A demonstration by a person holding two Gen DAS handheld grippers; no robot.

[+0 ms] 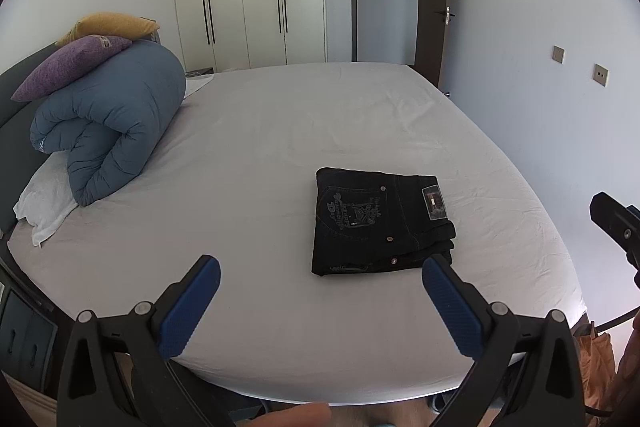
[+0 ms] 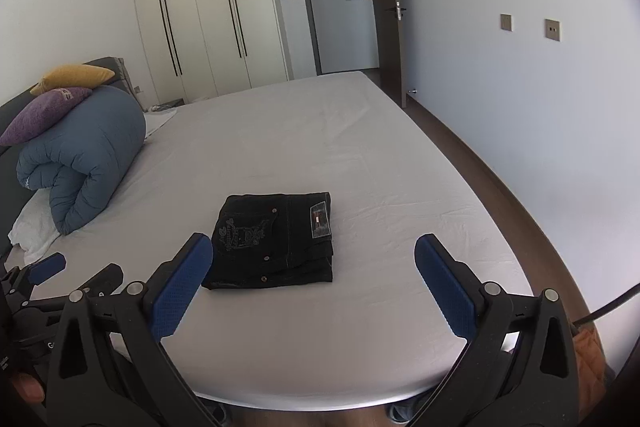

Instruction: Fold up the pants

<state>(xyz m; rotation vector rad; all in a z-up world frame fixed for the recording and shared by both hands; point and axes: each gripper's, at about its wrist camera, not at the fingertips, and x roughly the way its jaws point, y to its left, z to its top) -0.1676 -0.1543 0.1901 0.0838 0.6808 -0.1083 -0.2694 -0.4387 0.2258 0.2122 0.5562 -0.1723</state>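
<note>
Both grippers, left gripper (image 1: 320,289) and right gripper (image 2: 314,267), hover empty with fingers spread, just short of the black jeans (image 1: 378,221), which lie folded compact on the bed sheet (image 1: 260,147), suggesting folding is done.

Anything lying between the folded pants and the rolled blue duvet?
No. In both wrist views only bare white sheet lies between the folded black pants and the rolled blue duvet.
</note>
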